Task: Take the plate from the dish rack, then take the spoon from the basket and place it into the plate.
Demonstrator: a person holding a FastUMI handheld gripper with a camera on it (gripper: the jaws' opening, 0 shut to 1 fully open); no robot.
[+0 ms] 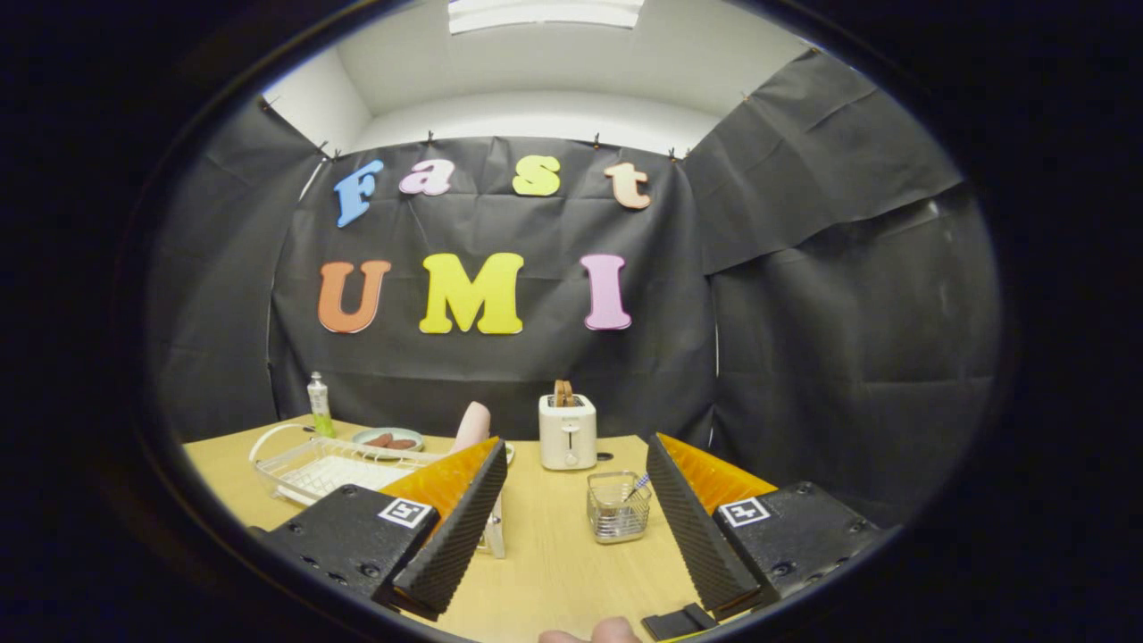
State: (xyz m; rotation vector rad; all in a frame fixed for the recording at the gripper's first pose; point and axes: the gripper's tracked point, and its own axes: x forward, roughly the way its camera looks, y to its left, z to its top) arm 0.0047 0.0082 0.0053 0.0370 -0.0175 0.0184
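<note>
While the tongs hang above the near part of the tabletop, their two ridged black fingers stand wide apart with nothing between them but bare wood; they have hold of nothing. Just ahead of the fingers, slightly right of the middle of the gap, sits a small wire basket; a thin handle, probably the spoon, leans out at its far right corner, though it is too small to be sure. To the left, partly hidden behind the left finger, lies the dish rack, a pale wire tray with a looped white handle at its far left end; whether the plate is in it I cannot tell, since that finger covers its right part. Beyond the rack a greenish dish carries brown pieces, and a small bottle stands at the far left edge. A pink rounded thing rises just behind the left finger's tip; farther on, a white toaster stands near the far edge with toast sticking up from its slot. A fingertip shows at the very near edge.
</note>
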